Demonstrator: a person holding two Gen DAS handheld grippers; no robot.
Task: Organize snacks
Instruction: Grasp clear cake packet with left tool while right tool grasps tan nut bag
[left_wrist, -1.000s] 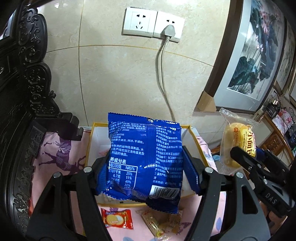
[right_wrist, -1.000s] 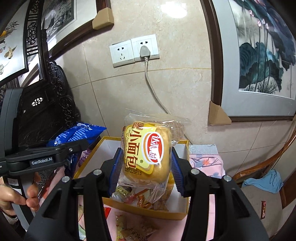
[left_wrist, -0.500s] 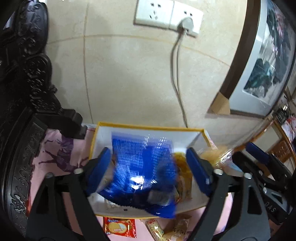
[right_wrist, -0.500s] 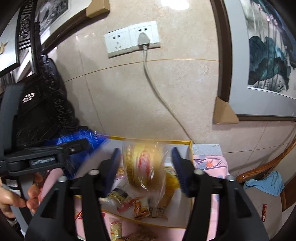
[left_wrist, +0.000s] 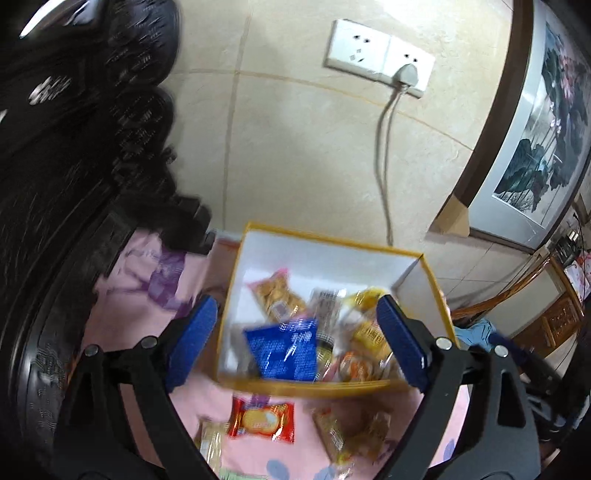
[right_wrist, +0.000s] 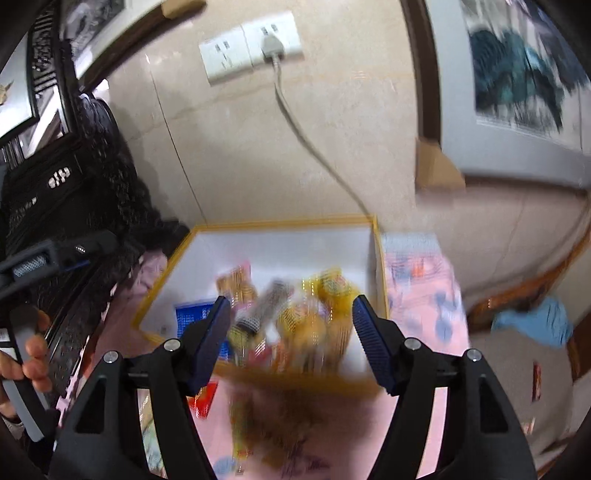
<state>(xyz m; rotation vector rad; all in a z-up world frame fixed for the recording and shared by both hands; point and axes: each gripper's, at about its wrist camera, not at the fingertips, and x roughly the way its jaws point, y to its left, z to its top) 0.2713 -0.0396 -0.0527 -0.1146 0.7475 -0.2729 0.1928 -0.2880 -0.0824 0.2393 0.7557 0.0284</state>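
Blue packet (left_wrist: 282, 349) flat, lengthwise in box (left_wrist: 332, 240)

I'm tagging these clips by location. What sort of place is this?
Most likely a lived-in home room, perhaps a sitting room. A framed lotus painting hangs on the tiled wall beside carved dark wood furniture, and a yellow-rimmed snack box sits on a pink patterned cloth.
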